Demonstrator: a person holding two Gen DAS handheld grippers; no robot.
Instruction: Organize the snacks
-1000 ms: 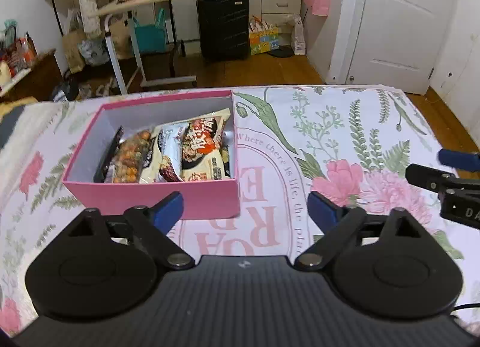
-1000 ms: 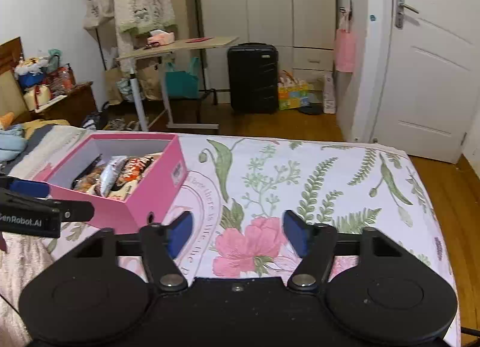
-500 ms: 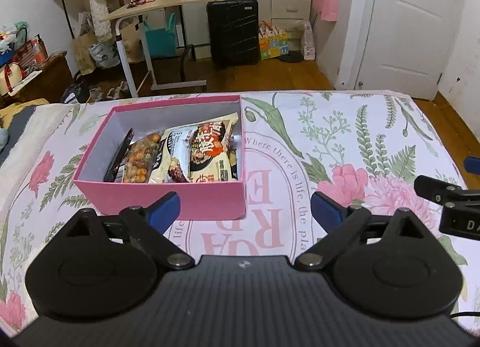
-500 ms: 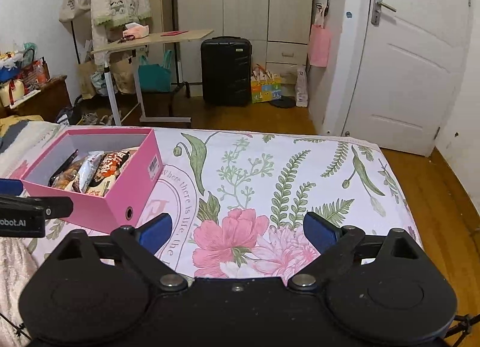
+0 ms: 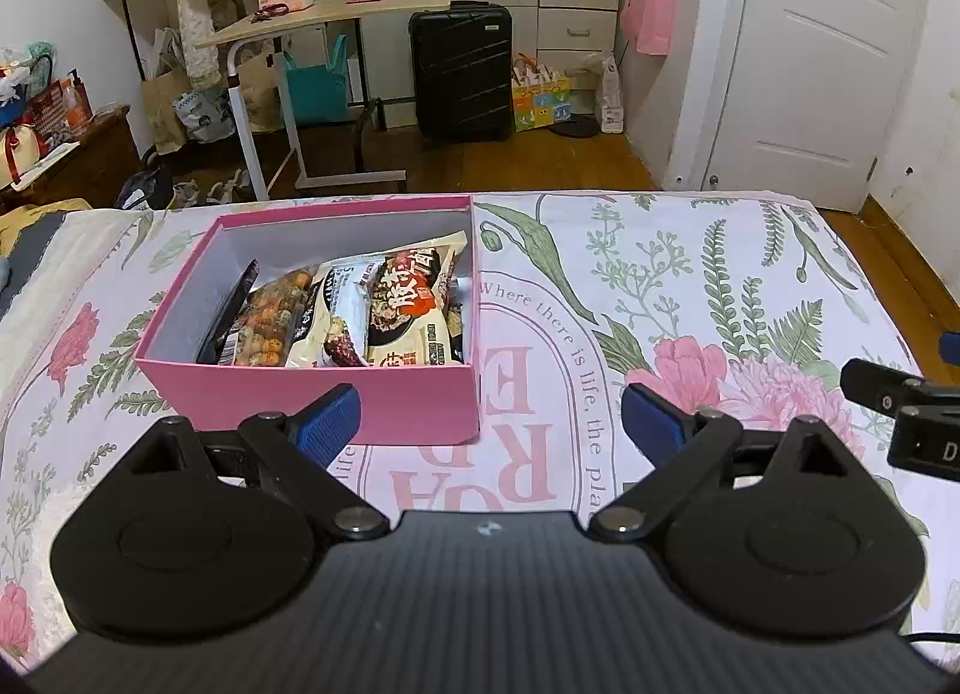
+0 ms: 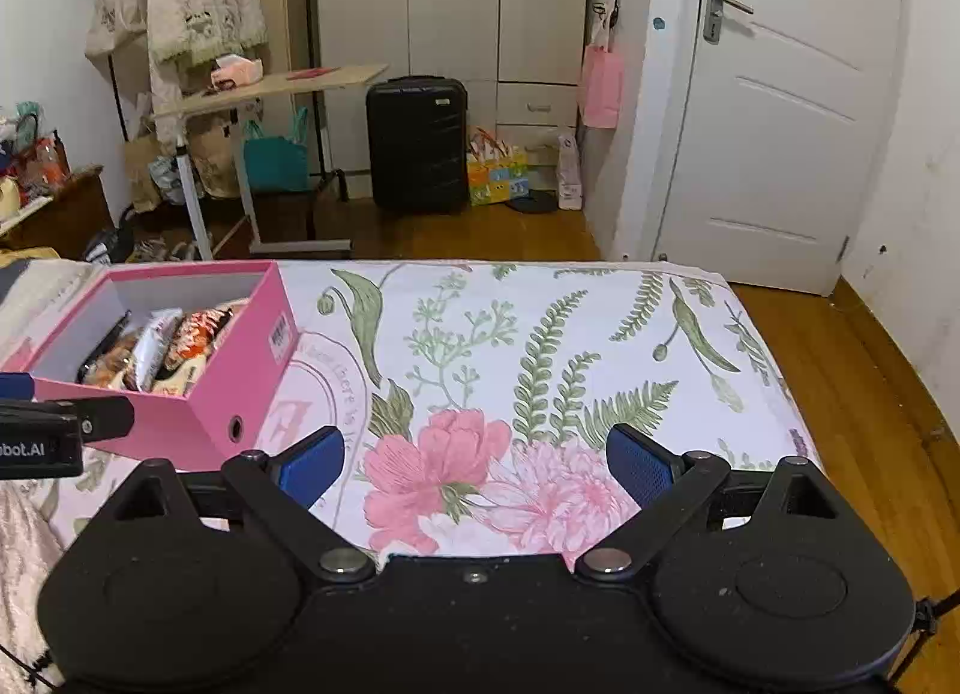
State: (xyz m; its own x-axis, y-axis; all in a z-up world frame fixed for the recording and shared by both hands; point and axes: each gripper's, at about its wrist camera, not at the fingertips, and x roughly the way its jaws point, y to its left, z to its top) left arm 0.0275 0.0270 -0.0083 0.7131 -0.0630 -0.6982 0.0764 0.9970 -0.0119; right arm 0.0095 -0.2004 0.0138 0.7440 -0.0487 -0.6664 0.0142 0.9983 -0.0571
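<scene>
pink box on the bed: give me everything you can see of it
The pink box is a rectangular, lidless carton, apparently cardboard, pink outside and pale grey inside. It sits flat and upright on the floral bedspread, towards its left part. One end wall carries a small round hole and a barcode sticker, seen from the right wrist view. Snack packets stand packed against its right side; the left part of its floor looks bare. Neither gripper touches it.

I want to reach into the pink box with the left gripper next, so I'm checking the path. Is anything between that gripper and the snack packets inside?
Only the pink box's own near wall stands between the left gripper and the snack packets. The box has no lid on, so from above nothing visible blocks the way.
</scene>
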